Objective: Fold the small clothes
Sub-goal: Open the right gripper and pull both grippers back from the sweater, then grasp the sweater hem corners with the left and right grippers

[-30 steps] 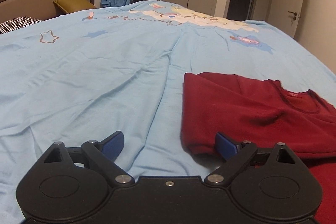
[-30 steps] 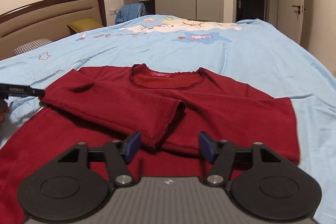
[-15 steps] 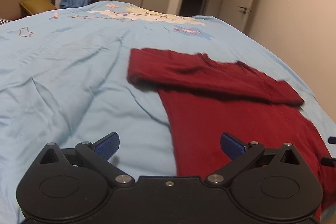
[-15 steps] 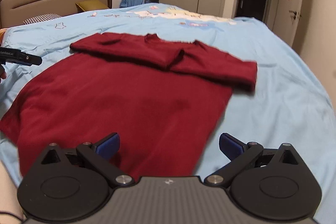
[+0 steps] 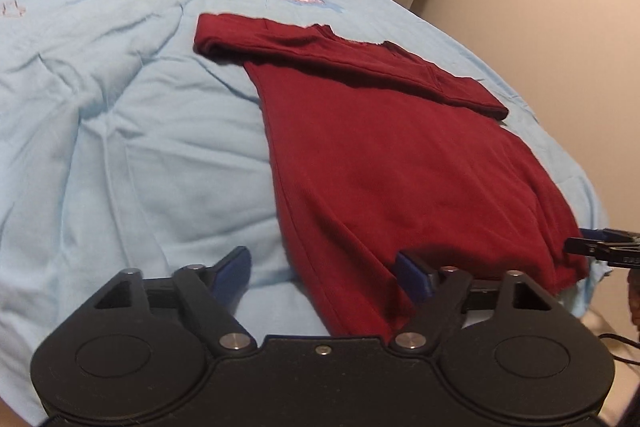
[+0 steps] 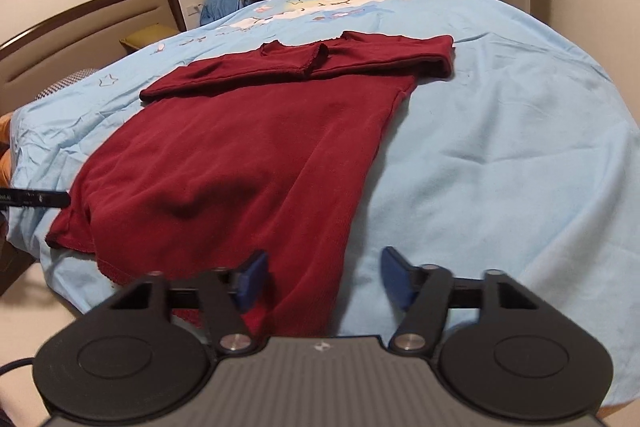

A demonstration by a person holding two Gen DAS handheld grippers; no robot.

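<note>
Left wrist view: one dark red shirt [image 5: 384, 163] lies flat on the light blue bedsheet [image 5: 132, 131], both sleeves folded across its chest. The left gripper [image 5: 322, 273] has its two blue fingers [image 5: 234, 265] spread wide at the hem's left corner, gripping nothing.

Right wrist view: the same single shirt [image 6: 256, 155] runs toward the headboard [image 6: 80, 27]. The right gripper [image 6: 322, 277] is also wide open and empty, straddling the hem's right corner.
</note>
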